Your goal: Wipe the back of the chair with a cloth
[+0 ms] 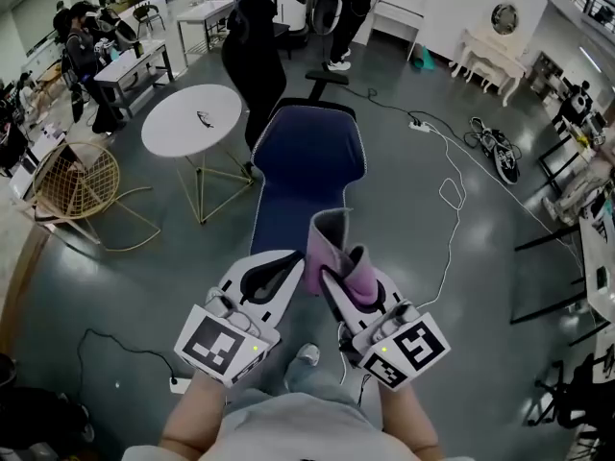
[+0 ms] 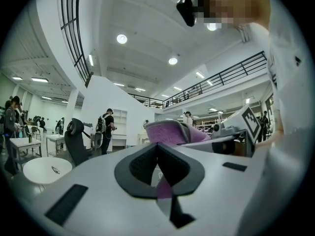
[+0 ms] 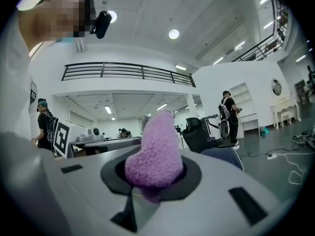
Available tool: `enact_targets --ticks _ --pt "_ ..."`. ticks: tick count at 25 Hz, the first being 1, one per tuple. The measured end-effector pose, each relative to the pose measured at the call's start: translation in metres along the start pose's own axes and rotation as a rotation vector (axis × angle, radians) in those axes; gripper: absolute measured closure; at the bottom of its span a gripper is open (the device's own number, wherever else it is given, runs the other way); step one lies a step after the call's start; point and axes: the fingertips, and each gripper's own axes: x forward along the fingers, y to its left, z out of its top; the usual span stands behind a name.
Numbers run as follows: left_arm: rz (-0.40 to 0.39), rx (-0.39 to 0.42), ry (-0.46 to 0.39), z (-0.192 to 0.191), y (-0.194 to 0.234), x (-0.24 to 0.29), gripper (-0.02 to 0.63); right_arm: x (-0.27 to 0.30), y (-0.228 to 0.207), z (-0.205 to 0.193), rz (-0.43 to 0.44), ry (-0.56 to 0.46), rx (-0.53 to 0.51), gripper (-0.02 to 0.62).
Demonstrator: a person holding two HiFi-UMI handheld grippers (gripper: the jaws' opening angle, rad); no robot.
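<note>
A chair (image 1: 309, 166) with a blue back stands straight ahead of me in the head view; its blue edge (image 3: 225, 157) also shows low in the right gripper view. My right gripper (image 1: 333, 275) is shut on a purple cloth (image 1: 338, 250), whose fluffy fold (image 3: 153, 154) sticks up out of the jaws. The left gripper (image 1: 294, 263) is close beside it at the cloth's left edge, jaws together, with a strip of purple cloth (image 2: 165, 188) caught between them. Both grippers are held near my body, short of the chair and tilted upward.
A round white table (image 1: 192, 120) on thin legs stands left of the chair, and a wire-frame chair (image 1: 72, 185) is farther left. A black office chair (image 1: 252, 56) is behind the blue one. White cables (image 1: 448, 196) trail over the floor on the right. People stand at desks in the background.
</note>
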Motion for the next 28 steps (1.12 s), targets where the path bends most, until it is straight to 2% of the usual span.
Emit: enact_targets --ticks 6,14,28 --pt "0.05 -0.011 0.0 -0.001 0.006 0.048 0.594 0.005 -0.05 0.006 0.052 -0.002 0.021 0.515" --pt "0.075 0.007 0.028 -0.011 0.006 0.086 0.594 0.007 -0.09 -0.001 0.08 -0.001 0.057 0.515" --pt "0.052 -0.022 0.013 -0.016 0.034 0.116 0.592 0.025 -0.124 0.001 0.03 0.006 0.053 0.515"
